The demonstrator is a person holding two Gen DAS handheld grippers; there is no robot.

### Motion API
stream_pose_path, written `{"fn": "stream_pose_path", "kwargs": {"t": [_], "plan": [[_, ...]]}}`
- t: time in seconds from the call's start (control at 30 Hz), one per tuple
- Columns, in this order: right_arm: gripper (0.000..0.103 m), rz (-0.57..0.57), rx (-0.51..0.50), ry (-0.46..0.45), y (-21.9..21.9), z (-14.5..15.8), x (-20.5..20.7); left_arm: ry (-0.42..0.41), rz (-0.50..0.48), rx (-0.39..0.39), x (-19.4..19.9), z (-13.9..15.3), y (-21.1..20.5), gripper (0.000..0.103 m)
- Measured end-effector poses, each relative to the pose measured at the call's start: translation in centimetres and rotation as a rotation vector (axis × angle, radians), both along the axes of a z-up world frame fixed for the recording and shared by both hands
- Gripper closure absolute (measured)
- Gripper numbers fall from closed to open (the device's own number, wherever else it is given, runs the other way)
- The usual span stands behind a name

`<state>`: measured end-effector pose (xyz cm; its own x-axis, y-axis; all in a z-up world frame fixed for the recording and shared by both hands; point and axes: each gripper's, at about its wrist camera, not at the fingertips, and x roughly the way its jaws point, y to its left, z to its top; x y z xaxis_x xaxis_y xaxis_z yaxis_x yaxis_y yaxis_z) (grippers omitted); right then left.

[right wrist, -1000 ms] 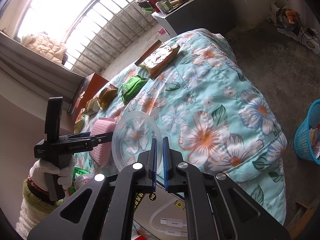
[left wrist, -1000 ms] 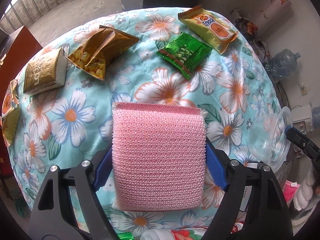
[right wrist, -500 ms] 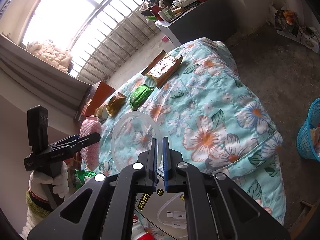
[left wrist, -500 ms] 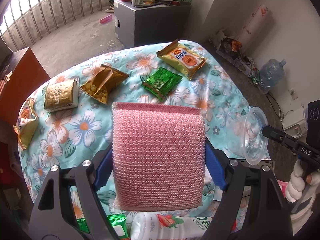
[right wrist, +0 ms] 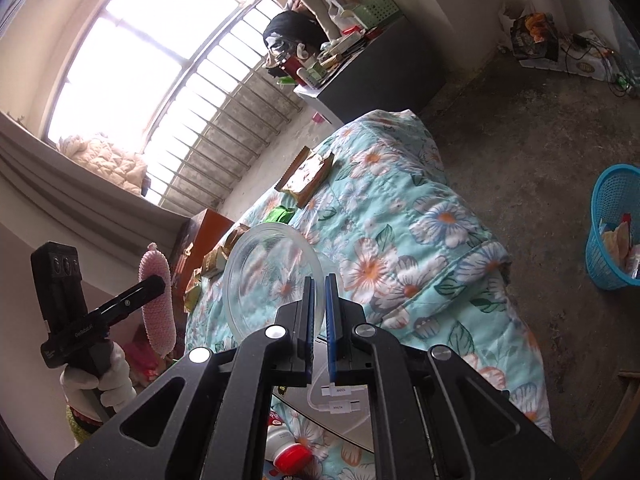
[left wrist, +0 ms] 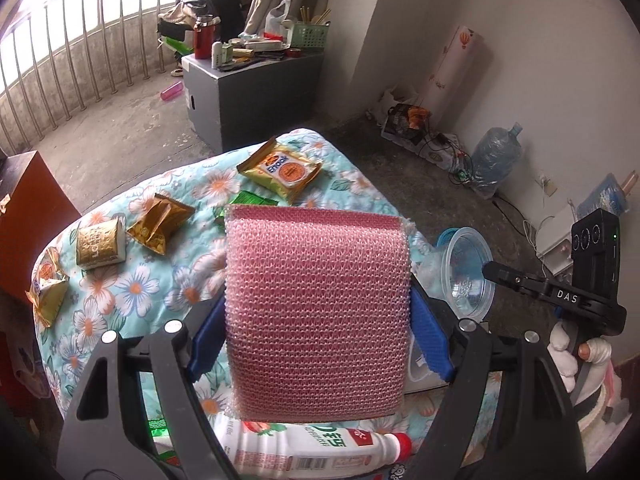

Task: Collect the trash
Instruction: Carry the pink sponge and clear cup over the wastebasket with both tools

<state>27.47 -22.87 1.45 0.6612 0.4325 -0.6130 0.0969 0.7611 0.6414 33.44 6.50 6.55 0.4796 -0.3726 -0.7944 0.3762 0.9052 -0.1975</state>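
My left gripper (left wrist: 318, 320) is shut on a wide pink mesh pad (left wrist: 316, 304), its blue pads pressing both sides, held above the floral quilt (left wrist: 132, 292). My right gripper (right wrist: 319, 284) is shut on the rim of a clear plastic cup (right wrist: 272, 280), which also shows in the left wrist view (left wrist: 466, 276). On the quilt lie an orange snack packet (left wrist: 282, 170), a green wrapper (left wrist: 248, 200) partly hidden by the pad, a crumpled gold bag (left wrist: 160, 222), a gold box (left wrist: 100, 244) and another wrapper (left wrist: 46, 284). A white bottle with a red cap (left wrist: 312, 448) lies near the front edge.
A blue basket (right wrist: 612, 232) holding some trash stands on the concrete floor right of the quilt. A grey cabinet (left wrist: 248, 92) with clutter stands behind, a brown chest (left wrist: 28, 220) to the left. A water jug (left wrist: 496, 160) and cables lie by the wall.
Both hands have risen away from the quilt, so it looks smaller and more of the room shows. The pink pad and the clear cup stay gripped.
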Motion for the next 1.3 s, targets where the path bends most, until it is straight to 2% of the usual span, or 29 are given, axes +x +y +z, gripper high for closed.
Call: {"fn": "stream_pose_path", "kwargs": {"t": [0.23, 0.8, 1.0, 1.3], "plan": [[0.098, -0.072, 0.037, -0.040, -3.5, 0.5, -3.2, -0.015, -0.059, -0.018, -0.9, 1.2, -4.4, 0.027], [0.097, -0.268, 0.108, -0.093, -12.8, -0.7, -10.3, -0.006, -0.227, -0.029, -3.1, 1.0, -17.6, 0.027], [0.097, -0.329, 0.125, -0.083, -16.0, -2.0, -12.3, 0.023, -0.287, -0.037, -3.3, -0.3, -22.7, 0.027], [0.098, -0.455, 0.125, -0.037, -21.2, -4.9, -15.1, 0.090, -0.374, -0.049, -3.3, -3.9, -30.7, 0.027]]}}
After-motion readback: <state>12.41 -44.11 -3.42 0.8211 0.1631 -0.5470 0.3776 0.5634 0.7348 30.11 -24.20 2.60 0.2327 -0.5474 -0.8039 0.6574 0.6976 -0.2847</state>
